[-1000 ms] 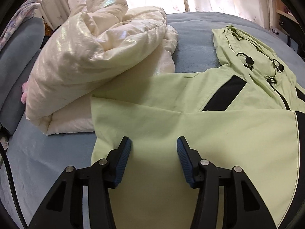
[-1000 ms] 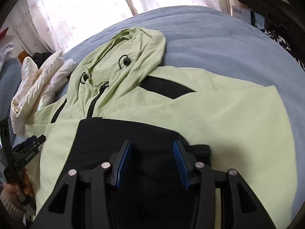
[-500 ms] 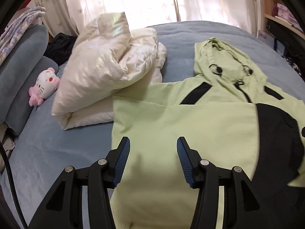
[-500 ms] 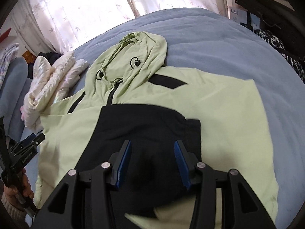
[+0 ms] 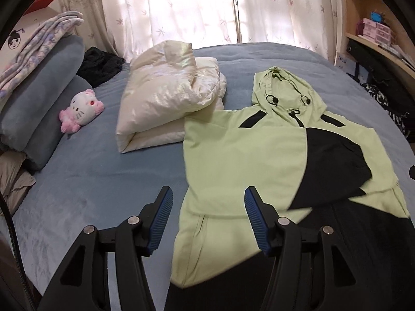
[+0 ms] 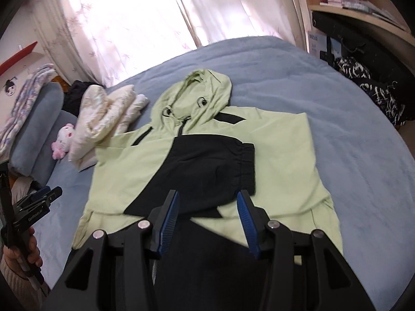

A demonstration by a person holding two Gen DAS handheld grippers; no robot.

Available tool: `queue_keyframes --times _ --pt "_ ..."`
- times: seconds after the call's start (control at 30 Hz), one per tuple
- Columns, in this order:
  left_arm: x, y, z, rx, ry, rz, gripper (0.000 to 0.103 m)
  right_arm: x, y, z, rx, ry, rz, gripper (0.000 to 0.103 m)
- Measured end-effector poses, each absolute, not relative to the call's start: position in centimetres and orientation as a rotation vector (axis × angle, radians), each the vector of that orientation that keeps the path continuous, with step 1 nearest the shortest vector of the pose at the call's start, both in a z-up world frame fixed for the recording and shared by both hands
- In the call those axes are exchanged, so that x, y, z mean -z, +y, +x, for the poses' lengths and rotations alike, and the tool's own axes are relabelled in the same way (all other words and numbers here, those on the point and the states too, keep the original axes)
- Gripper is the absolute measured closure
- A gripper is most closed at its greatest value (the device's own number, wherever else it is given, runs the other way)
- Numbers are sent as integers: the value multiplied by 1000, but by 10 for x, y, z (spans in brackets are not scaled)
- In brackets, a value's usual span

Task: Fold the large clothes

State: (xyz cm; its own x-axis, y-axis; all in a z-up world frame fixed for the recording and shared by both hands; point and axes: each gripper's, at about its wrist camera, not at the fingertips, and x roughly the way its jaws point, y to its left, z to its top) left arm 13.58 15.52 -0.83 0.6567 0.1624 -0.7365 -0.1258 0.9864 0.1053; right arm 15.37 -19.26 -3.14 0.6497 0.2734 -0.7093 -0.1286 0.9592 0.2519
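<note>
In the left wrist view, our left gripper (image 5: pixel 208 217) hangs above the near left edge of the green hooded jacket (image 5: pixel 243 155), its fingers (image 5: pixel 162 216) spread and widening, with nothing between them. A second ago these fingers sat low over the fabric, which filled most of the view; now we have pulled up and back, and the whole garment shows. It lies flat on the blue bed (image 5: pixel 103 171), hood toward the curtains, with both sleeves folded in across the chest, the black cuff section (image 5: pixel 334 165) on top. A folded cream puffer coat (image 5: pixel 168 98) touches the jacket's far left shoulder, and a pink plush toy (image 5: pixel 80 110) sits by the pillows.

In the right wrist view, our right gripper (image 6: pixel 207 220) has likewise lifted away; its fingers (image 6: pixel 245 220) stand apart and empty above the lower middle of the jacket, where the black sleeve end (image 6: pixel 207 165) rests. The left gripper, held in a hand (image 6: pixel 15 256), shows at the left edge.

We judge the sleeve fold done and released. What likely remains is grasping the hem, near us and partly hidden under the grippers, and folding it up toward the hood.
</note>
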Motion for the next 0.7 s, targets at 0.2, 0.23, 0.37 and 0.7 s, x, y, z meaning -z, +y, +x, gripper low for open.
queue_keyframes --times 0.2,0.23,0.37,0.7 --pt "-2 169 79 -129 847 20 36 17 -199 97 -277 812 137 56" --pt "-2 171 70 -119 854 10 36 16 -202 88 -286 811 129 56" --pt "15 189 32 -42 932 -48 36 22 -218 57 -312 835 95 40" --pt "85 229 -28 30 1129 -176 36 74 -303 8 -210 1008 163 37"
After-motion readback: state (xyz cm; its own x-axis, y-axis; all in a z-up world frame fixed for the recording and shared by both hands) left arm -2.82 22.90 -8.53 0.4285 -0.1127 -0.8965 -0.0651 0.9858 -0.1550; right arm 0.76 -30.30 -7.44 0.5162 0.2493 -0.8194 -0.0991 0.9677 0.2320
